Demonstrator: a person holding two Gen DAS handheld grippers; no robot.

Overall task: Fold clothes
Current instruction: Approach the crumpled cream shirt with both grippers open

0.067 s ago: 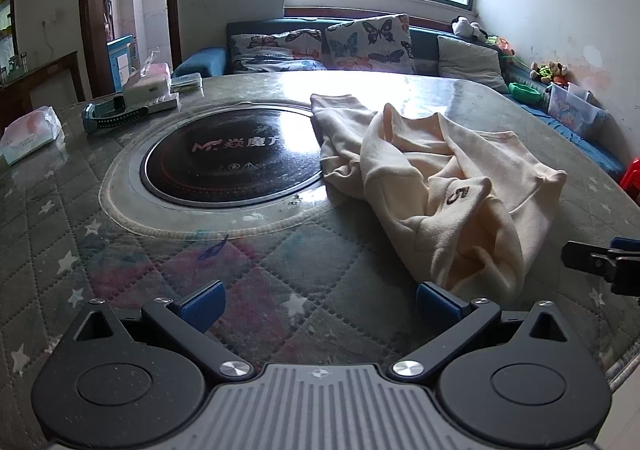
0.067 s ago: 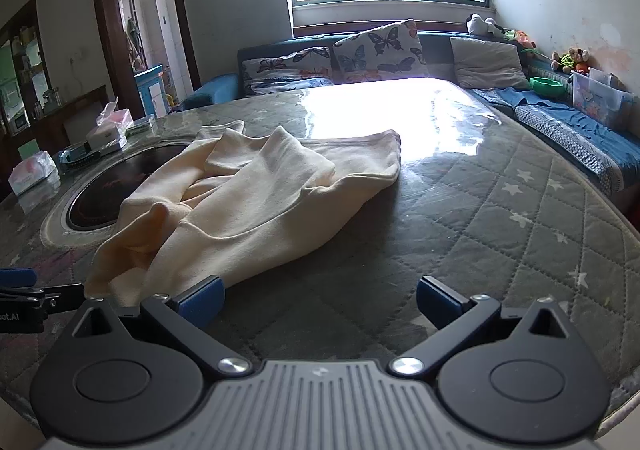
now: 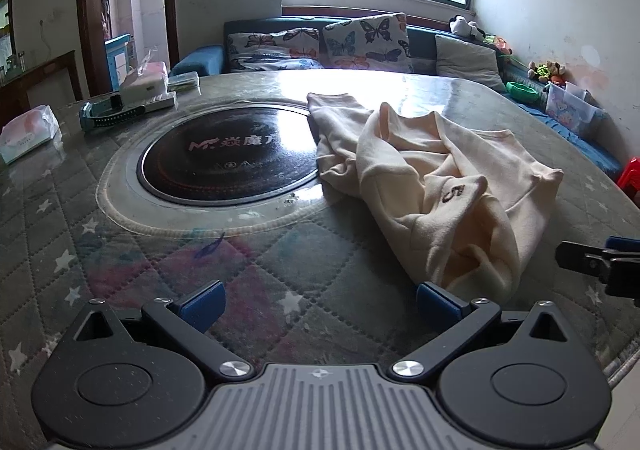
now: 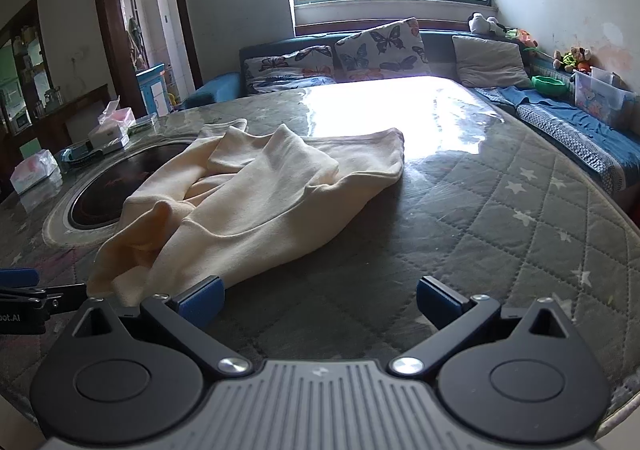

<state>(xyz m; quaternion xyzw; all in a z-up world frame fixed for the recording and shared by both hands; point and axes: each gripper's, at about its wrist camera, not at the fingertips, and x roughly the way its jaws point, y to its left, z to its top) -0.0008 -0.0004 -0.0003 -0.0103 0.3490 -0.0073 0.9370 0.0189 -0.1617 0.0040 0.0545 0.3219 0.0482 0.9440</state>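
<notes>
A cream garment (image 3: 436, 185) with a "5" printed on it lies crumpled on the round table (image 3: 168, 274), right of the black hob. My left gripper (image 3: 320, 304) stands open near the table's front edge, its right pad just short of the garment's near end, nothing between the fingers. In the right wrist view the same garment (image 4: 256, 201) spreads ahead and to the left. My right gripper (image 4: 318, 296) is open too, its left pad beside the garment's near hem. Each gripper's tip shows at the edge of the other's view.
A black round hob (image 3: 228, 153) is set into the table's middle. Tissue packs (image 3: 28, 129), a box (image 3: 144, 85) and a blue device (image 3: 108, 115) sit at the far left. A sofa with butterfly cushions (image 4: 380, 49) runs behind; a plastic bin (image 4: 600, 93) stands at right.
</notes>
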